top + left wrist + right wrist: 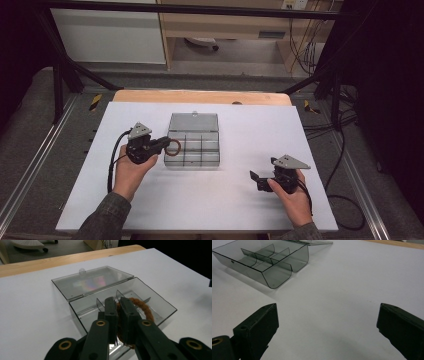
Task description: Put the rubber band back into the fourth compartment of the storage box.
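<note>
Placing step: the work in hand looks like setting a ring into an open box; the ring is held over the box's left end and not yet released.

Bench: a wide white-topped bench [240, 200] with a pale wooden strip along its far edge carries everything.

Box: a clear smoky-grey plastic organiser box [194, 159] sits near the middle of the bench, its hinged lid [193, 122] laid flat open on the far side. Thin upright dividers split it into compartments, and the ones that can be seen look empty.

Left hand-held gripper: the black left hand-held gripper [167, 146] reaches in from the box's left side, jaws clenched on the ring, as the left gripper view shows.

Right hand-held gripper: the black right hand-held gripper [255, 177] rests low over bare bench, well apart from the box, jaws spread wide with nothing between them.

Ring: a brown twisted rope-like ring [142, 308] stands on edge between the left jaws, over the left-hand compartments; which one it is above I cannot tell.

Next move: likely lowering the ring between the dividers, then easing the jaws apart without nudging the light box.
</note>
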A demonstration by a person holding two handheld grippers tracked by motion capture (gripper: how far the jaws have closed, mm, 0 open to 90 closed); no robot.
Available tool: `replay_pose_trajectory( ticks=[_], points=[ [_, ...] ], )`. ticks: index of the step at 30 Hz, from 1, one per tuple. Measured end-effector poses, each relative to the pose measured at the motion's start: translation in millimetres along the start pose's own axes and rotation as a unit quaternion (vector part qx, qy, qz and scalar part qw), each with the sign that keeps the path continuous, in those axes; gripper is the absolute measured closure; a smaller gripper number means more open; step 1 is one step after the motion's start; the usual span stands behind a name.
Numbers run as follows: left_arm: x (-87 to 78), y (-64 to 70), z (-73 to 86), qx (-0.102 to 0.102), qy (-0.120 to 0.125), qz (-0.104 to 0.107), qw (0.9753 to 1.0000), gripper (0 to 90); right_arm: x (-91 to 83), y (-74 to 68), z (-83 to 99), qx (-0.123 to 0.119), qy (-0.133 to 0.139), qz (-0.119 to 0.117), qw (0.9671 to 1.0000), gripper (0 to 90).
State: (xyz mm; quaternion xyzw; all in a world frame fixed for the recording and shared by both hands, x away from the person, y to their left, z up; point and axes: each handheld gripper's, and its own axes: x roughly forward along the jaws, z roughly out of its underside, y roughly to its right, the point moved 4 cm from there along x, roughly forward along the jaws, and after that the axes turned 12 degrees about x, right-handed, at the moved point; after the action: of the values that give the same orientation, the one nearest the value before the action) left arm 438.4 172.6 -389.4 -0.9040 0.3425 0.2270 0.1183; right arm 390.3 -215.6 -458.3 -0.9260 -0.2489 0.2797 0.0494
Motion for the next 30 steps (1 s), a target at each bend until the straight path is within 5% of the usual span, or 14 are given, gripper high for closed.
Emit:
replay_pose_trajectory(
  ticks=[19, 30],
  points=[
    [16.9, -13.4, 3.5, -0.014, -0.009, -0.017, 0.9997, 84.5, 1.5, -2.8, 1.8, -0.012, -0.007, 0.000, 0.9999, 4.4],
    [24.5, -12.5, 8.8, -0.002, -0.033, -0.018, 0.9993, 84.4, 2.1, -3.1, 2.0, -0.010, -0.009, 0.000, 0.9999, 4.5]
  ],
)
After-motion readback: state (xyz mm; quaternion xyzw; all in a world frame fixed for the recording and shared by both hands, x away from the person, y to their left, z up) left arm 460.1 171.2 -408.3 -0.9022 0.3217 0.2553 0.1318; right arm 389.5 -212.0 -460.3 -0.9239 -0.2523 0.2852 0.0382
